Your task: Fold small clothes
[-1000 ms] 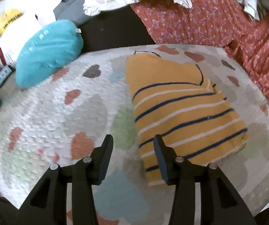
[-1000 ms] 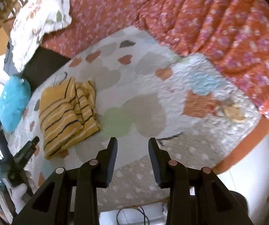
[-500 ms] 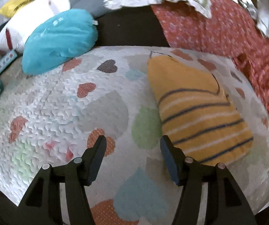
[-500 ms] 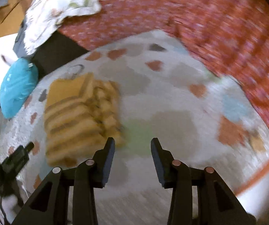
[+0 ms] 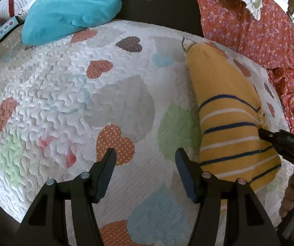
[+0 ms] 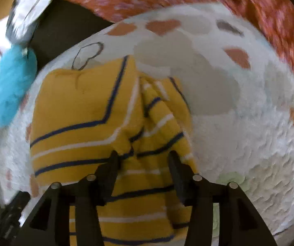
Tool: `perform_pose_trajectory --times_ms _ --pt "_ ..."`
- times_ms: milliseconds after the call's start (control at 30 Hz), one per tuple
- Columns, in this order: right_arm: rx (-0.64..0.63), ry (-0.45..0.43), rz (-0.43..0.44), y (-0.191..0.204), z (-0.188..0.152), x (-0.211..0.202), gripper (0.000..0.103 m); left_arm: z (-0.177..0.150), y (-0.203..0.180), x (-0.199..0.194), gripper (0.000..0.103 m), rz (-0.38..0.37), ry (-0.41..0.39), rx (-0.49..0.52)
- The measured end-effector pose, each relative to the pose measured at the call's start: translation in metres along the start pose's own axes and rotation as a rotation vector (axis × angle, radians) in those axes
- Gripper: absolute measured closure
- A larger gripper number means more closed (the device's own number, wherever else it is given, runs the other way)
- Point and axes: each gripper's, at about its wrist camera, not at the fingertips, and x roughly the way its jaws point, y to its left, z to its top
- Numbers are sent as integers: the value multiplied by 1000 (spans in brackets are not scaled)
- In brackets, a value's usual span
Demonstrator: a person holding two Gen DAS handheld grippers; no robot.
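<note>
My right hand-held gripper (image 6: 142, 160), spread wide, sits over the soft, light shirt (image 6: 89, 112), best pinched at its bunched edge.

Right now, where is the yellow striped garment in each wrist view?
Left wrist: the garment lies at right on the quilt, beside the open left gripper; the right gripper's tip reaches it from the right edge.
Right wrist: it fills the centre-left, with the open right gripper over its near edge.
Shared landmark: the teal pillow, upper left in both.
</note>
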Motion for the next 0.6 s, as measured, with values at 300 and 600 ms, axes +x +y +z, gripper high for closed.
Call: perform_pose_trajectory --times_ms 300,600 --pt "-91 -134 19 47 21 -27 52 -2 -26 -2 44 27 -25 91" --pt "-33 -66 -2 31 31 -10 55 -8 -37 -4 44 21 -29 129"
